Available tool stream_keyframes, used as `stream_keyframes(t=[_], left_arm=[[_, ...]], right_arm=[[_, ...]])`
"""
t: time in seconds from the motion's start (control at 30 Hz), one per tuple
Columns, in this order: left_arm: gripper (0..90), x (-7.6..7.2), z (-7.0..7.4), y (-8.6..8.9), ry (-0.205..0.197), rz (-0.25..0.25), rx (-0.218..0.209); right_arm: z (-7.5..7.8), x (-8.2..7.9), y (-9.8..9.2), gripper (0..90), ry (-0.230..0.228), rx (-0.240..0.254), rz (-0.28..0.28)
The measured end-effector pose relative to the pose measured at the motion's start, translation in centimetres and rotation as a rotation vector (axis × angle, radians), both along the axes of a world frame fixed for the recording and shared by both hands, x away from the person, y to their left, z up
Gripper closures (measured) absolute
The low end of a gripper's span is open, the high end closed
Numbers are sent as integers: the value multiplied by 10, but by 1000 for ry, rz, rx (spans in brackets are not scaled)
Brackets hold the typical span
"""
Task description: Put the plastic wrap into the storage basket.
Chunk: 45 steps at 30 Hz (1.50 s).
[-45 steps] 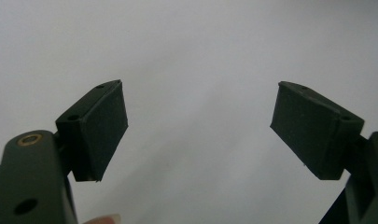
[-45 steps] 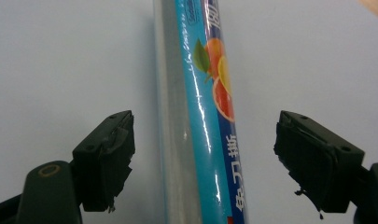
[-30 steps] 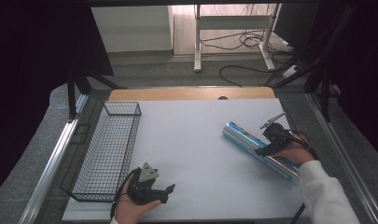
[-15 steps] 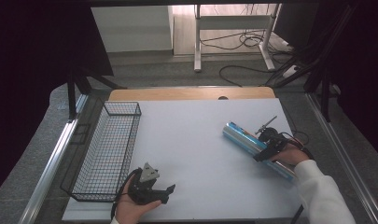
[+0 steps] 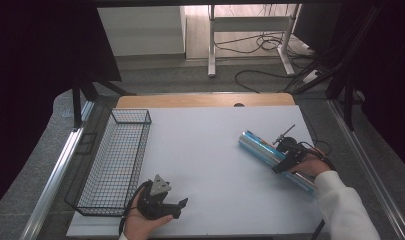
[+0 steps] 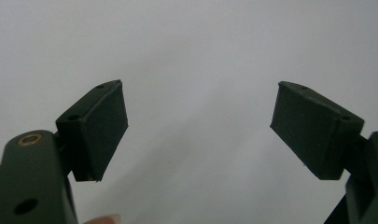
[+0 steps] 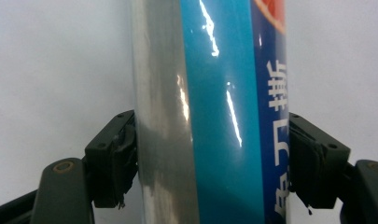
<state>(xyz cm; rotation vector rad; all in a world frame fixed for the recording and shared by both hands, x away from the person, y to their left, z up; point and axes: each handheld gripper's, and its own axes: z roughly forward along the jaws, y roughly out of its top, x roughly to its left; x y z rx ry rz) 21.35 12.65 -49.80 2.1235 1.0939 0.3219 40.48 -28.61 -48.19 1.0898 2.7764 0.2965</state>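
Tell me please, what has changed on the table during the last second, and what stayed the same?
The right gripper came down across the long blue and silver box and closed on it; its jaws now press both sides of the box. The box itself has not moved. The left gripper stayed open near the front edge, beside the wire basket.

place: lab/workshop | evidence: white-topped table (image 5: 210, 150), floor cables (image 5: 260, 47), metal frame rails (image 5: 55, 175)
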Motion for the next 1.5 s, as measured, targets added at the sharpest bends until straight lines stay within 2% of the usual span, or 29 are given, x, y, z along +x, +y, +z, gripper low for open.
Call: stream_keyframes(t=[0.2,0.37,0.77,0.83,1.03,1.13,1.2,1.27,1.3,1.4,1.5], left_arm=[[181,0,0,0,1,1,0],[181,0,0,0,1,2,0],[181,1,0,1,7,1,-10],[181,0,-1,0,-1,8,4],[180,0,-1,-1,-5,7,15],[181,0,-1,-1,-5,8,14],[180,0,0,0,-5,9,13],[181,0,0,0,-6,10,11],[181,0,0,0,-6,10,10],[180,0,0,1,-4,10,7],[179,1,0,2,-4,16,1]], right_arm=[[-4,1,-1,294,4,-23,6],[-3,4,-1,312,29,-17,14],[-2,5,-1,317,36,-10,19],[1,4,0,319,22,14,16],[10,1,4,320,-15,21,22],[20,-1,11,320,-23,23,50],[20,-2,12,320,-28,28,58],[25,-4,18,320,-29,64,69],[25,-4,18,320,-29,64,69],[33,-9,30,320,-43,122,87],[37,-10,36,320,-52,147,95]])
